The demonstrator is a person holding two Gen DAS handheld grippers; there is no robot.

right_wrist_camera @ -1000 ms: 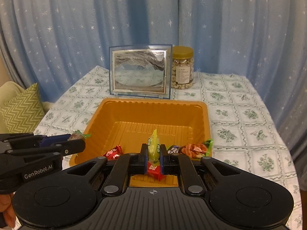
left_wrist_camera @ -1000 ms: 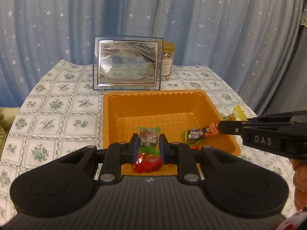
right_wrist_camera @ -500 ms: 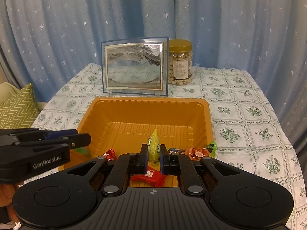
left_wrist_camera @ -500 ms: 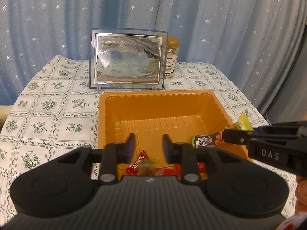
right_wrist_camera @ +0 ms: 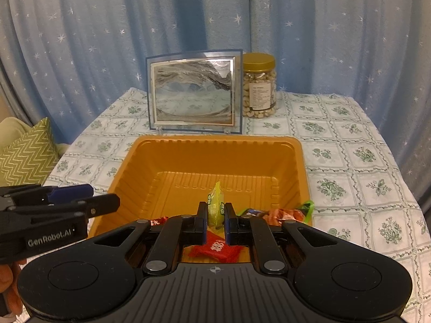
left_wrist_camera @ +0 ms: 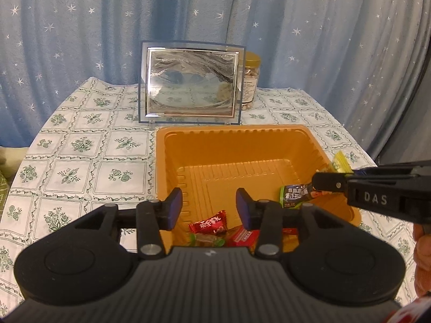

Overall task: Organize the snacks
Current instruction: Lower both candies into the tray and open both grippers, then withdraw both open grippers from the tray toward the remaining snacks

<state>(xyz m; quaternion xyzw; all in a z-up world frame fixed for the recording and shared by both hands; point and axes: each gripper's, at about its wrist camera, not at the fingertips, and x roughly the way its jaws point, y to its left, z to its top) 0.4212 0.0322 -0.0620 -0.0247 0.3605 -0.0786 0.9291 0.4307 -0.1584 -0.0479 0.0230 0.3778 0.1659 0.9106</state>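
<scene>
An orange tray (left_wrist_camera: 237, 134) (right_wrist_camera: 215, 145) sits on the patterned tablecloth. My left gripper (left_wrist_camera: 209, 206) is open and empty above the tray's near left part; it also shows at the left of the right wrist view (right_wrist_camera: 89, 202). Below it lie a red snack (left_wrist_camera: 208, 224), a green-ended snack (left_wrist_camera: 206, 241) and another red pack (left_wrist_camera: 243, 237). My right gripper (right_wrist_camera: 216, 216) is shut on a yellow-green snack packet (right_wrist_camera: 215, 204), held over the tray's near right side; it also shows in the left wrist view (left_wrist_camera: 327, 181). A dark and orange packet (left_wrist_camera: 295, 195) (right_wrist_camera: 280, 212) lies in the tray's right corner.
A glass picture frame (left_wrist_camera: 191, 86) (right_wrist_camera: 194, 92) stands just behind the tray. A jar of nuts (right_wrist_camera: 259, 86) stands to its right. A green zigzag cushion (right_wrist_camera: 27, 148) lies off the table's left edge. Blue star curtains hang behind.
My left gripper opened and let the green-ended snack fall into the tray, then pulled back and up. My right gripper kept its hold on the yellow-green packet.
</scene>
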